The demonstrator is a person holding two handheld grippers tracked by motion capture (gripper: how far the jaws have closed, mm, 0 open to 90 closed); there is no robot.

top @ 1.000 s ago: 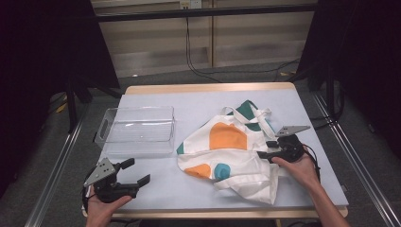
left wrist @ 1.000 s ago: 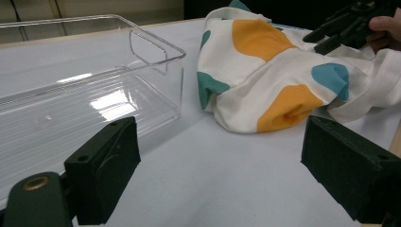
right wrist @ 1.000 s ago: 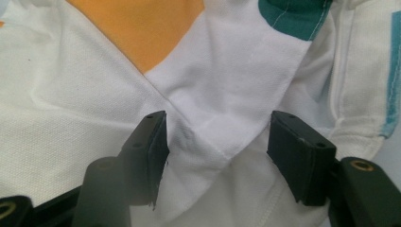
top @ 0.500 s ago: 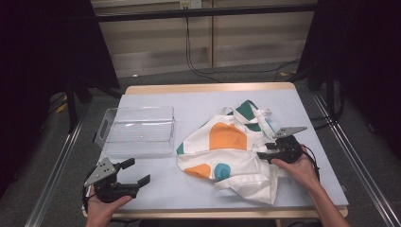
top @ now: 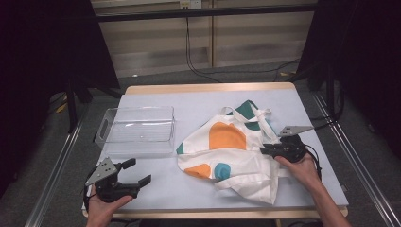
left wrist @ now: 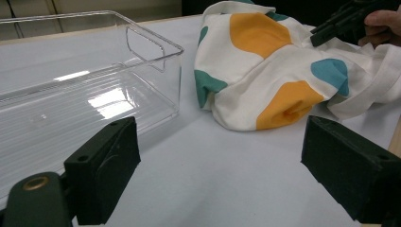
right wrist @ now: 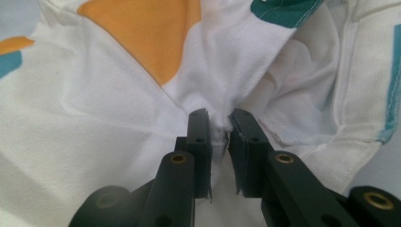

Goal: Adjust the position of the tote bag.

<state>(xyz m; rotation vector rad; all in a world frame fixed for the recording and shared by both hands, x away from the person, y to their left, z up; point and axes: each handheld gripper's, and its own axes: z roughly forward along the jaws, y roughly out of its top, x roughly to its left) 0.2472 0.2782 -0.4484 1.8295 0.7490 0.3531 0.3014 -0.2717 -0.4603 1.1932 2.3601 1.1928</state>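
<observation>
Clear plastic forms the tray (top: 137, 130) that is taken here as the landmark; it is set on the pale table (top: 203, 101), toward the table's left side. Just in front of the tray, at the near edge, the left gripper (top: 134, 173) is held in the person's left hand (top: 105, 205). Its jaws are spread wide and nothing is caught between them; in the left gripper view, bare table surface is seen between the two black pads (left wrist: 108, 165), with the tray's near wall (left wrist: 142, 101) just beyond the left pad.

To the right of the tray, close beside it but not touching, the white cloth bag (top: 231, 153) with orange and teal patches is spread in loose folds; its straps (top: 255, 113) are laid at the far end, away from the person.

Farther right of the tray, at the bag's right edge, the right gripper (top: 263, 150) is held in the right hand (top: 300, 163). Its jaws have just been closing, and in the right gripper view a pinched fold of the white fabric (right wrist: 221, 130) is seen clamped between the nearly closed pads, with creases drawn toward the pinch.
</observation>
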